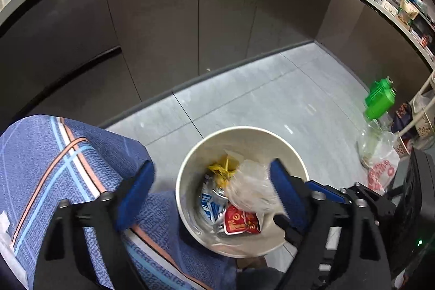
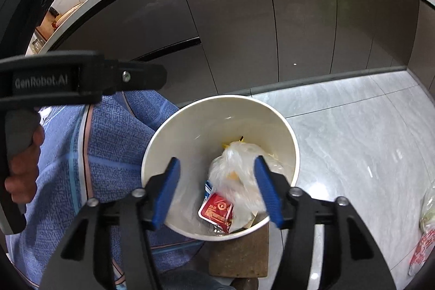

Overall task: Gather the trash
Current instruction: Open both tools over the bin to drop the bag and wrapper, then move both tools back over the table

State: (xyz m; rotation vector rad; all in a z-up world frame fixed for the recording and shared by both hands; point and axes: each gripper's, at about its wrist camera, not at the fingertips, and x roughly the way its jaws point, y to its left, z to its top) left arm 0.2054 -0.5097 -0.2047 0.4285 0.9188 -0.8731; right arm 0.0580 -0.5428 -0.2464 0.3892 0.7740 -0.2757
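Observation:
A white round bin (image 1: 187, 170) (image 2: 174, 132) stands on the floor below both grippers. It holds a crumpled clear plastic bag (image 1: 250, 189) (image 2: 236, 167), a red sauce packet (image 1: 240, 220) (image 2: 216, 209), a yellow wrapper (image 1: 221, 171) and a blue-white wrapper (image 1: 210, 204). My left gripper (image 1: 212, 184) is open and empty, its fingers straddling the bin's left rim. My right gripper (image 2: 217, 181) is open and empty above the bin. The clear bag lies blurred between its fingers.
A blue patterned cloth (image 1: 54, 159) (image 2: 103, 154) covers a leg left of the bin. Dark cabinets (image 1: 217, 18) line the back. A green bottle (image 1: 379, 97) and a plastic bag with red print (image 1: 380, 170) lie on the grey floor at right.

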